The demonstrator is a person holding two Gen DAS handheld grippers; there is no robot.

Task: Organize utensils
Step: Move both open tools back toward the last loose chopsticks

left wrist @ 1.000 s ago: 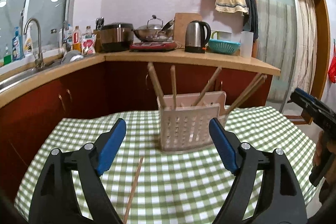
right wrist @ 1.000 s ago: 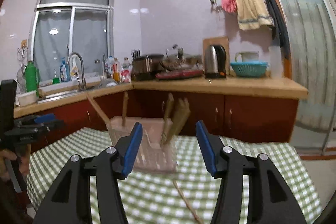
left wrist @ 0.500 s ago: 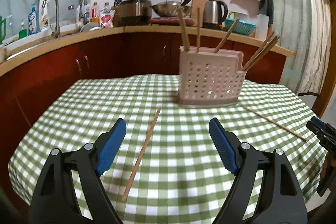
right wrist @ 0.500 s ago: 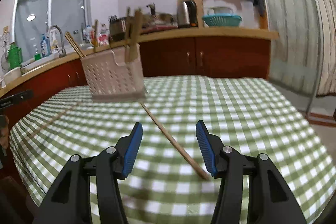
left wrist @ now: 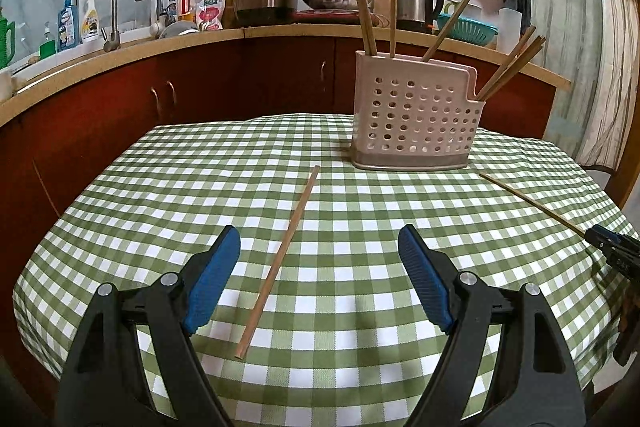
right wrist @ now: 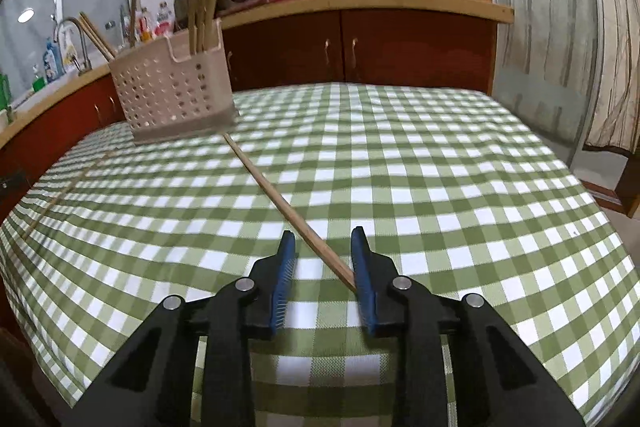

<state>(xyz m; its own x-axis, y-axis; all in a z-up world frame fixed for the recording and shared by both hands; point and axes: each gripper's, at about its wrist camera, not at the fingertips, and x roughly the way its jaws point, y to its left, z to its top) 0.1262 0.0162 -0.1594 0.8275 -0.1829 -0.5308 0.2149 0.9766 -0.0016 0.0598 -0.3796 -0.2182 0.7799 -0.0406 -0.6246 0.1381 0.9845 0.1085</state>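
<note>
My right tongs (right wrist: 323,251) have just been closing around the near end of a chopstick (right wrist: 280,203); its tip lies against the right pad, the left pad still apart from it, and its length runs away to the far left, up to the base of the utensil basket (right wrist: 172,95). My left tongs (left wrist: 319,259) stand wide and hold nothing, low over the checked tablecloth (left wrist: 360,339) near its front edge. A second chopstick (left wrist: 280,259) lies between the jaws, pointing far and slightly right toward the basket, with bare cloth either side.
</note>
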